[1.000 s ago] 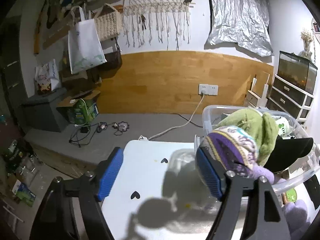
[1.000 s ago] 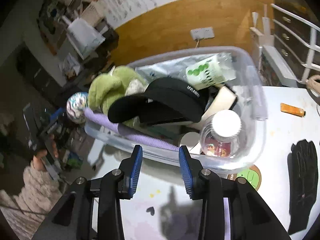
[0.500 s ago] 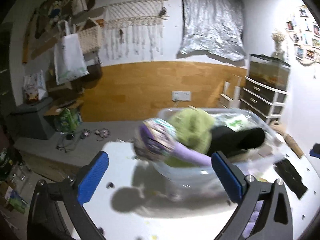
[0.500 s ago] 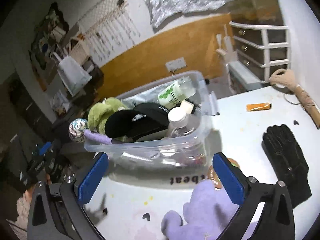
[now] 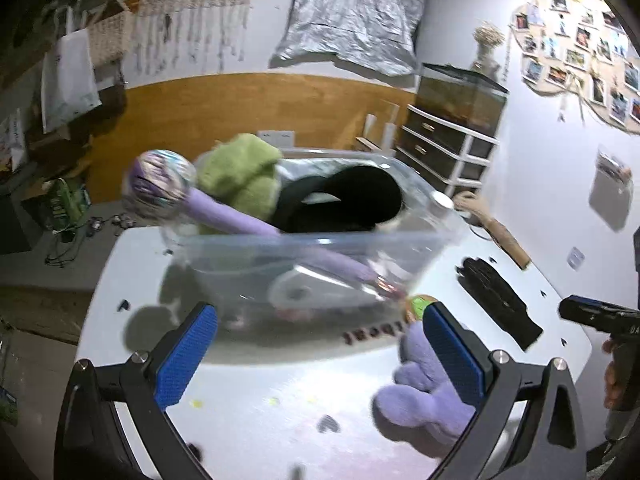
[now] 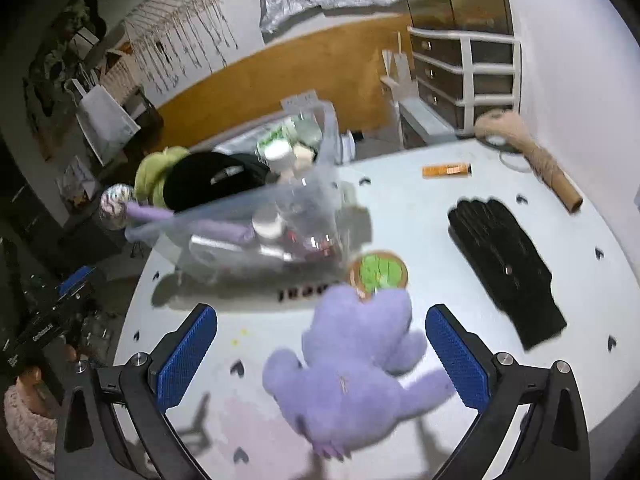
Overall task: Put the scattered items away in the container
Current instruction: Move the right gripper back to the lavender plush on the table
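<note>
Jaws wide on both grippers, holding nothing. Purple plush [image 6: 356,364] lying loose on tabletop [image 6: 420,216], near side of full container [image 5: 320,256] (risks sliding off heaped pile once dropped in).

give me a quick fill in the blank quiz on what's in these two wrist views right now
1. The purple plush toy lies on the white table between the open fingers of the ____ gripper.
2. The black cap sits ____ the clear plastic bin.
3. The black glove lies flat on the table, ____ the bin.
4. The left gripper is ____ and holds nothing.

Missing words: right; inside; outside; open
</note>
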The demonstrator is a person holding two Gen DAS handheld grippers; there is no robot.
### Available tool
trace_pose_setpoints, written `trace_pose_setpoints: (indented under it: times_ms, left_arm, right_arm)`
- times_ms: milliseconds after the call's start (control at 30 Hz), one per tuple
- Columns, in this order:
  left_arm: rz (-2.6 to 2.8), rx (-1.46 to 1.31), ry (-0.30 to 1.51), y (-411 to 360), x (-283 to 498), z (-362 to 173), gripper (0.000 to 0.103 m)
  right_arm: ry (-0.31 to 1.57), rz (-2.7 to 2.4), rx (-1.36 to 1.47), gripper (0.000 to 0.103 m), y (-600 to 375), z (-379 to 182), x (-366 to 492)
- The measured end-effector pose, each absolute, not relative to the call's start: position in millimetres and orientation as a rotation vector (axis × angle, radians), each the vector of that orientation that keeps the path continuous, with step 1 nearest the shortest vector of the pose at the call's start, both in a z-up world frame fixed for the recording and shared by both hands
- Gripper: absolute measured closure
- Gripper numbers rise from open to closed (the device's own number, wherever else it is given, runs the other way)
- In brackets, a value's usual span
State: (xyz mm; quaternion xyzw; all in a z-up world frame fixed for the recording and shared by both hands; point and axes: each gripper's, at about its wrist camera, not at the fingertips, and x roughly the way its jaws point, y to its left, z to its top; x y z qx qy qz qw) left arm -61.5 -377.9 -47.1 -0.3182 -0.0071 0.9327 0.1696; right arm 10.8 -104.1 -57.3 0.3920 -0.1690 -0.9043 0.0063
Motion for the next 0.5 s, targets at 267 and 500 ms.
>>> trace_pose_setpoints:
  times_ms: [267, 500]
  left_arm:
    - [2.614, -0.960, -0.017, -322.9, -39.0, -70.2, 0.000]
    - [2.559, -1.079, -0.080, -284.0, -29.4, -101.9, 0.000]
  right_arm:
    - [-0.554, -2.700, 1.369, 0.000, -78.9, -98.2, 26.6]
    - [-0.221, -2.601, 1.446, 0.003, -69.7, -131.8, 36.8]
